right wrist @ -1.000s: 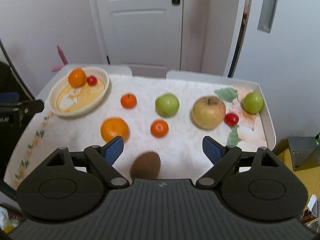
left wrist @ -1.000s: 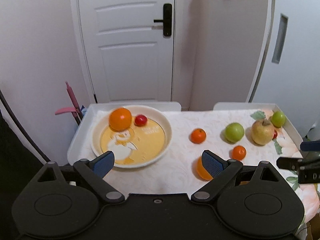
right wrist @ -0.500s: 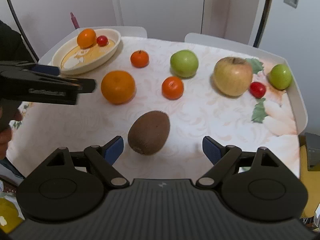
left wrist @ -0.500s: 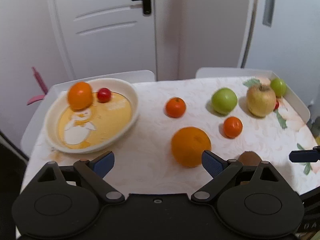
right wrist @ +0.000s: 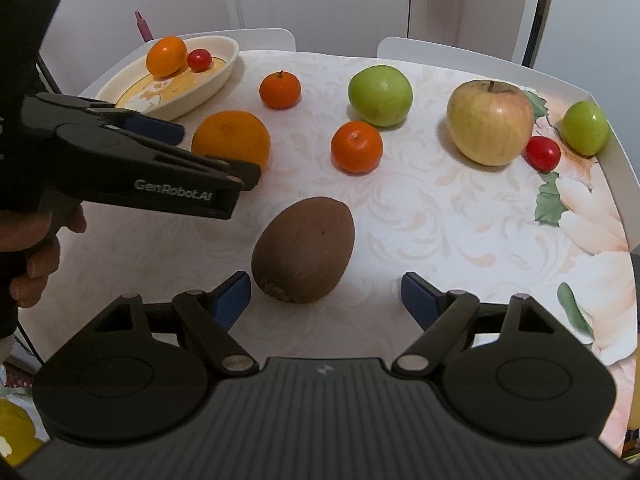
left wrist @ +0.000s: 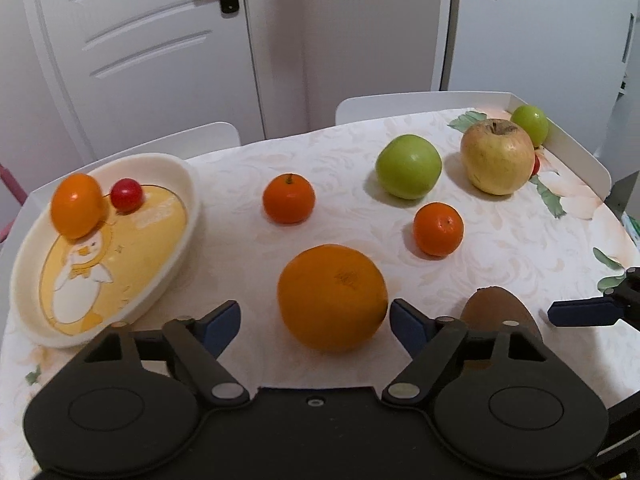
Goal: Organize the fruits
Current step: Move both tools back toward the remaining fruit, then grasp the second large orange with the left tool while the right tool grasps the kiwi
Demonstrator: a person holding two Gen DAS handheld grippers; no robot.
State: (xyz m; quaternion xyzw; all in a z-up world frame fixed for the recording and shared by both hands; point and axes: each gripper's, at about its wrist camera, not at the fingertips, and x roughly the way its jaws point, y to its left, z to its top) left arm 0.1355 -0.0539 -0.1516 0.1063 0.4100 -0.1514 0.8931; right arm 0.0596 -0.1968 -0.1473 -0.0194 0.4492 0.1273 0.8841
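The large orange [left wrist: 333, 297] sat on the tabletop [left wrist: 500, 240] between the spread jaws of the left gripper [left wrist: 314, 320], its right side close against the right jaw, not clamped. The kiwi [right wrist: 304, 250] lay just ahead of the right gripper [right wrist: 326, 296], nearer its left jaw; those jaws were also wide apart and held nothing. Beyond the left jaw, the plate [left wrist: 176, 168] carried a small orange [left wrist: 76, 206] and a cherry tomato [left wrist: 127, 195].

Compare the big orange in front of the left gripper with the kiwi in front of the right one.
The big orange is round, bright and glossy; the kiwi is egg-shaped, brown and matte. The orange looks bulkier. Both rest on the tablecloth, ungripped, each between open gripper fingers.
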